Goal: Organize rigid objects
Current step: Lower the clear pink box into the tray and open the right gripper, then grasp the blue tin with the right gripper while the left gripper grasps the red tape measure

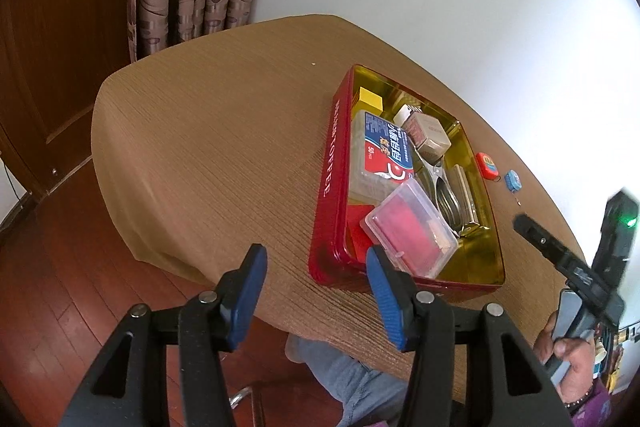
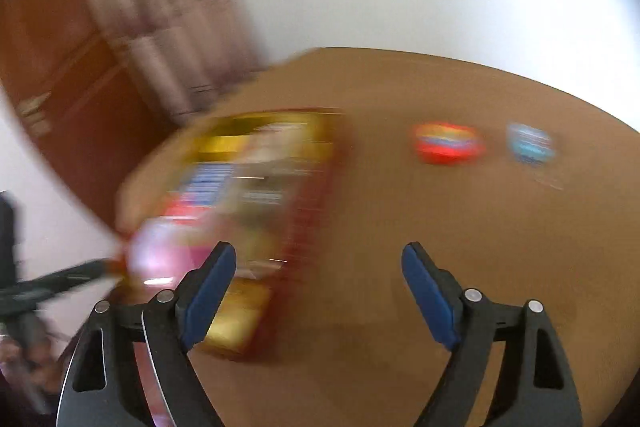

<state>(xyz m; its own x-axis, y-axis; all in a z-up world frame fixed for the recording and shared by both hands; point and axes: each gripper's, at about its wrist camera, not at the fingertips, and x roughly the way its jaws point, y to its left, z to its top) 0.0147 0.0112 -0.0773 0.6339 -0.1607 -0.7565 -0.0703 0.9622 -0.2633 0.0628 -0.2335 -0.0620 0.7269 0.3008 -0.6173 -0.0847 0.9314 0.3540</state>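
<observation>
A red toffee tin (image 1: 326, 163) with a gold interior sits open on a brown textured counter (image 1: 208, 147), toward its right side. Inside it lie a clear plastic case with a red insert (image 1: 408, 231) at the near end, a blue, white and red labelled box (image 1: 380, 151) along the left wall, a yellow block (image 1: 370, 99) at the far end, a small beige carton (image 1: 426, 137), and some metal items on the right side that are too jumbled to name. Just outside the tin's right wall, on the bare counter, lie a small red trinket (image 1: 488, 163) and, beside it, a small blue one (image 1: 514, 181), apart from each other.

The left tongs (image 1: 316, 267) stand released with nothing between them, hovering over the tin's near left corner. The right tongs (image 2: 318, 267) are spread wide and empty above bare counter, the tin to their left; that view is heavily motion-blurred. A hand (image 1: 572, 359) grips the right tool's handle.
</observation>
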